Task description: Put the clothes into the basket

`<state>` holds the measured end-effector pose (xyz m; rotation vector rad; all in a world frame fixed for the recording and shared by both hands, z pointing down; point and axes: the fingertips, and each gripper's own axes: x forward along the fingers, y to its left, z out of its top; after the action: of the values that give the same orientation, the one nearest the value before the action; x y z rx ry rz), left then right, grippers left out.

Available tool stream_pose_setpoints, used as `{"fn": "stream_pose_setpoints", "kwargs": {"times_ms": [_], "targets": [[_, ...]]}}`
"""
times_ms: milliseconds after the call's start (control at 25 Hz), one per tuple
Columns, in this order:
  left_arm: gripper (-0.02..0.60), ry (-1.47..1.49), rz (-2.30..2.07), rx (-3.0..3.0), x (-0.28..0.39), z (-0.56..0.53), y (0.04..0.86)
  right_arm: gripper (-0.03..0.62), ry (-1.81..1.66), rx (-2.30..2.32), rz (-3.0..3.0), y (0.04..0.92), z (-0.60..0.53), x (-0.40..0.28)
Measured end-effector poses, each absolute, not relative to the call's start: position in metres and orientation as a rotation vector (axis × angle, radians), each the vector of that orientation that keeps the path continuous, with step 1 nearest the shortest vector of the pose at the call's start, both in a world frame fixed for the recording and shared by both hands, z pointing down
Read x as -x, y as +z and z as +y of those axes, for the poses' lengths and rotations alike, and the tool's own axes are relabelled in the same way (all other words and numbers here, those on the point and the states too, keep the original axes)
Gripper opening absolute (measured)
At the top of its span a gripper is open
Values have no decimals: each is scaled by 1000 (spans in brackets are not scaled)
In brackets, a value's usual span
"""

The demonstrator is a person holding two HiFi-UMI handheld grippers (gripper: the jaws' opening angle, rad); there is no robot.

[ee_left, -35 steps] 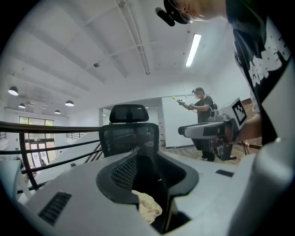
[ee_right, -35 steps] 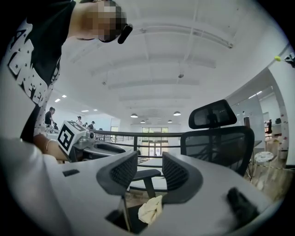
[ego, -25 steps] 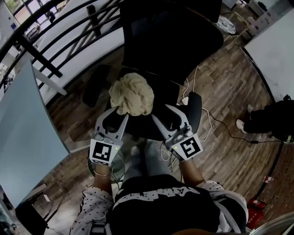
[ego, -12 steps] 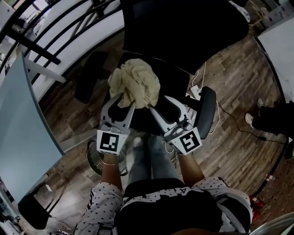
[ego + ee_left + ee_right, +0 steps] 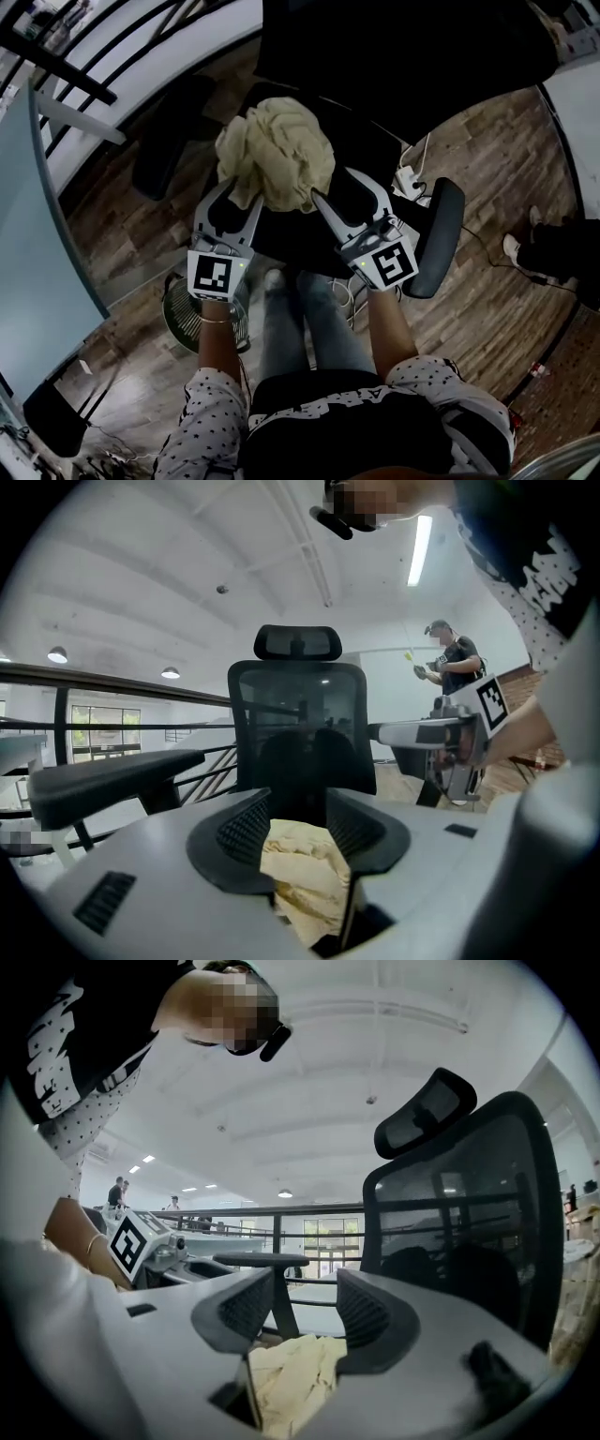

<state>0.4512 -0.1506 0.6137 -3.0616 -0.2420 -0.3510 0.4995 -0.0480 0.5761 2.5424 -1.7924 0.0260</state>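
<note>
The beige cloth (image 5: 277, 155) lies bunched on the seat of a black office chair (image 5: 309, 239), well apart from the wire basket (image 5: 178, 314), which stands on the wood floor (image 5: 487, 178) under the left gripper (image 5: 246, 187), beside the person's legs (image 5: 305, 323). The left gripper and the right gripper (image 5: 333, 185) flank the cloth. Their jaws have just been opening and stand apart, with folds of cloth between them unclamped. The chair's right armrest (image 5: 441, 234) juts close beside the right gripper, with a white power strip (image 5: 410, 178) just beyond it.
</note>
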Motion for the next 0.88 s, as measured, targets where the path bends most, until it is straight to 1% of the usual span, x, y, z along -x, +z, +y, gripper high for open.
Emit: {"fn": "stream_pose_setpoints", "kwargs": {"times_ms": [280,480,880], "targets": [[187,-464,-232,3049,-456,-164,685,210,169,-2515,-1793,659,-55,-513],[195,-536,-251,3034,-465,-173,735,219,294,-2523,-1684,716,-50,-538],[198,-613,-264,3035,-487,-177,785,224,441,-2468,-1586,778,-47,-565]]}}
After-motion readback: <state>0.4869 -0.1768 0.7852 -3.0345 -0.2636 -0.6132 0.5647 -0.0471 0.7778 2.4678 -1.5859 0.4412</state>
